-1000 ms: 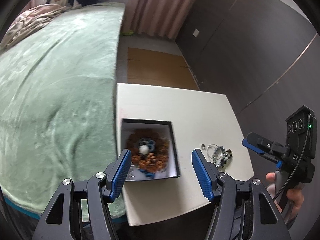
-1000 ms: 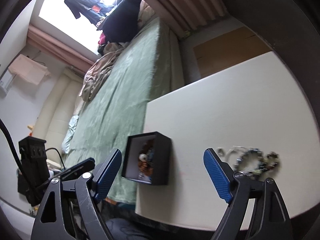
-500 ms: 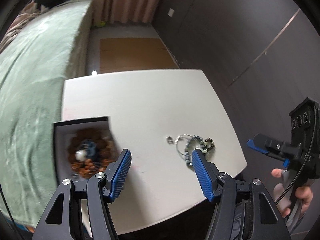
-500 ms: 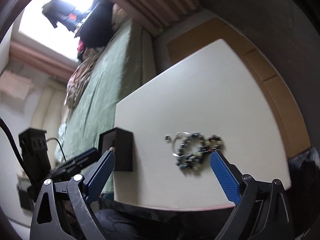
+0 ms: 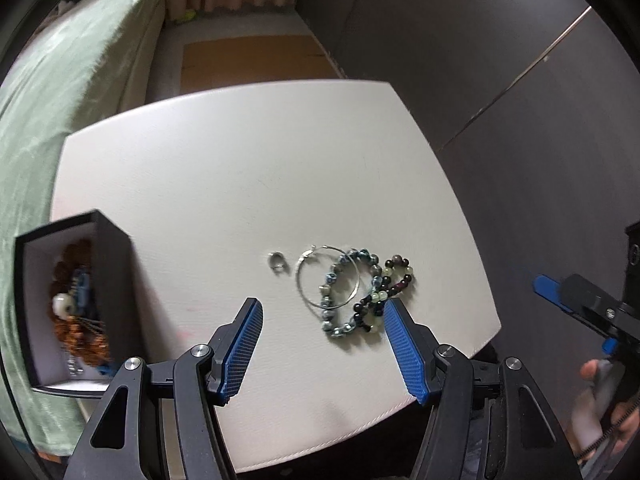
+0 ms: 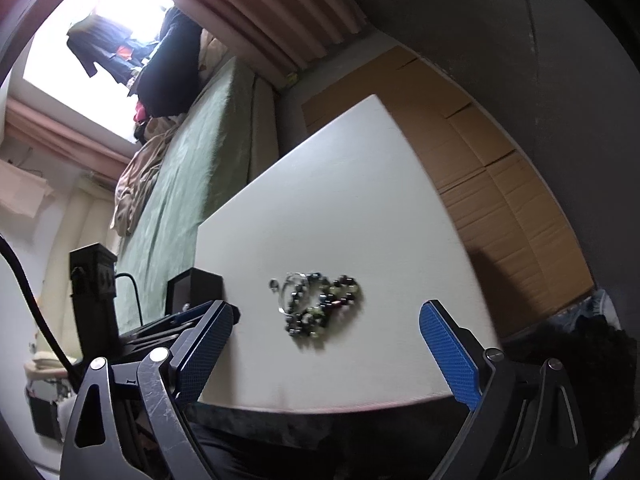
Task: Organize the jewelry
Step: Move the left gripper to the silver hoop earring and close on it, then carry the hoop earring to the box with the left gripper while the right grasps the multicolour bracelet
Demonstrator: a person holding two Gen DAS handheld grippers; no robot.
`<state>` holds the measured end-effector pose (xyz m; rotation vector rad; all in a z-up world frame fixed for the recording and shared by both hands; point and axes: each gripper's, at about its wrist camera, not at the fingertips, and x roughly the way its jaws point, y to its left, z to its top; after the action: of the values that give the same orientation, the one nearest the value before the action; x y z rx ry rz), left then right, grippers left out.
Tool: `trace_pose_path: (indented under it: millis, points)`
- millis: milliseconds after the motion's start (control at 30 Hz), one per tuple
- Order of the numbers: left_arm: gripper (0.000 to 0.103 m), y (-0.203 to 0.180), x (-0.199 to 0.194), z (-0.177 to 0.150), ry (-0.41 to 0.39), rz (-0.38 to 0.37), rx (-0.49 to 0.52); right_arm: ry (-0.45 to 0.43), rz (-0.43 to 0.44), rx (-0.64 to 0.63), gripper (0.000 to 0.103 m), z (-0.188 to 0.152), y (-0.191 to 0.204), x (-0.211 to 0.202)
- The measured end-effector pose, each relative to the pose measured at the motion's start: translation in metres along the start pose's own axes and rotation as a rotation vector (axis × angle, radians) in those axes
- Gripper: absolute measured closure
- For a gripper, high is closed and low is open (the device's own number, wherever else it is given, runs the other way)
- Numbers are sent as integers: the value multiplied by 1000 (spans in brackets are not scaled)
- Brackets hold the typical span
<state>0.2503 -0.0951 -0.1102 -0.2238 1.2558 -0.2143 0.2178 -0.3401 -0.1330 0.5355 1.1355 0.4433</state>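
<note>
A pile of beaded bracelets (image 5: 362,292) lies on the white table (image 5: 240,168), with a thin silver hoop (image 5: 310,280) overlapping it and a small silver ring (image 5: 277,261) just to its left. A black jewelry box (image 5: 116,280) at the table's left edge holds brown beads and other pieces. My left gripper (image 5: 320,316) is open and empty, hovering just in front of the pile. My right gripper (image 6: 326,336) is open and empty, near the table's front edge, with the same pile (image 6: 320,304) ahead of it. The box (image 6: 196,284) shows left of the pile there.
A bed with a green cover (image 5: 60,80) borders the table's left side. Dark wall panels (image 5: 500,60) stand to the right. Flattened cardboard (image 5: 248,60) lies on the floor beyond the table. The right gripper also shows in the left wrist view (image 5: 580,300).
My left gripper has swung right, from over the black box to in front of the bracelet pile. My right gripper has also turned so the pile sits between its fingers.
</note>
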Motion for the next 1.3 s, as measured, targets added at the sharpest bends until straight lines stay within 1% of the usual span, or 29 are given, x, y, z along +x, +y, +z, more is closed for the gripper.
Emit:
trace_pose_path:
  millis: [200,367,467,533,600,700,867,967,1000,1033,1100,1133,1200,1300]
  points:
    - [39,-13,27,4,36,55,8,-18,4,26,7,-1,-18,-12]
    - [39,-14,46,8,65,88,-17,-29,18,49,7,0,-27,-18]
    - [39,-13,53,10,79,87,-40,-29,25,56,7,2,-31,-19]
    - [39,-14,58,10,86,105,-41,-26,29,62,7,2,-32,-18]
    - [39,-17,63,13,85,120,-38,-24,35,62,7,3,-33,-16]
    - [39,-18,68,15,75,167,-48,-21,41,63,7,2,-32,-15]
    - [39,-20,70,11,54,197,-42,-15,39,58,7,3,-29,-11]
    - [40,-24,72,9,51,219,-45,15,35,64,7,2,-27,2]
    - [41,-25,73,8,54,226,-41,28,47,78,7,1,-28,6]
    - [51,-25,72,8,55,245,-41,42,62,101,8,1,-29,11]
    - [52,-22,70,10,56,205,-66,77,69,142,19,-1,-32,26]
    - [52,-18,68,10,58,187,-75,90,69,153,21,-1,-32,32]
    - [52,-10,63,9,54,180,-82,108,68,164,29,-2,-32,41]
    - [52,0,52,9,32,156,-84,119,52,162,35,-3,-25,53]
